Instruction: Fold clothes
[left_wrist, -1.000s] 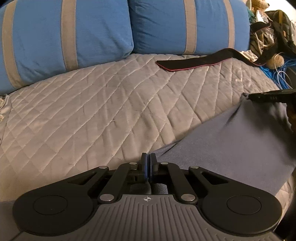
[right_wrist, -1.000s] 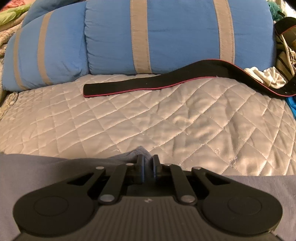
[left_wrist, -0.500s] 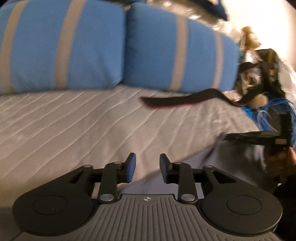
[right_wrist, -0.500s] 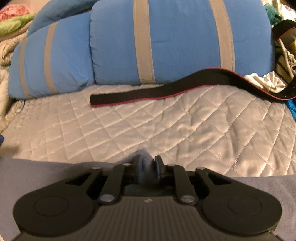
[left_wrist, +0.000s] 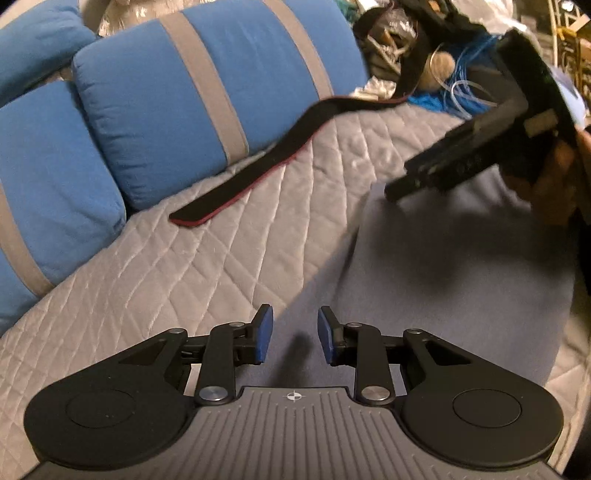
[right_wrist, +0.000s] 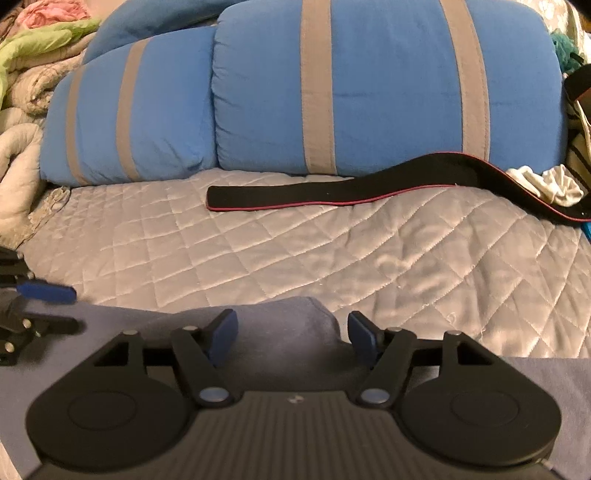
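The left hand-held gripper (left_wrist: 291, 334) hovers with its blue-padded fingers (left_wrist: 265, 334) spread a moderate way apart and nothing between them; directly beneath and ahead of it lies the grey-blue garment (left_wrist: 443, 280), spread flat on the quilted grey bedspread (left_wrist: 192, 266). To its right, farther forward, the right hand-held gripper (left_wrist: 397, 192) is held above the garment's far edge by a hand (left_wrist: 554, 184), blurred and casting a shadow on the cloth. The right hand-held gripper (right_wrist: 291, 336) stands wide open, its pads (right_wrist: 221, 336) on either side of a raised fold at the garment's (right_wrist: 295, 332) far edge without touching it, so it grips nothing. Off to its left the left hand-held gripper's blue fingertips (right_wrist: 46, 291) show, parted, just above the cloth. Beyond both grippers, a black strap with red edging (right_wrist: 332, 192) lies across the bedspread (right_wrist: 295, 251), and behind it two blue pillows with grey stripes (right_wrist: 369, 85) lean at the head of the bed. Past the strap's right end sits a heap of clutter, with a crumpled white cloth (right_wrist: 546, 184).
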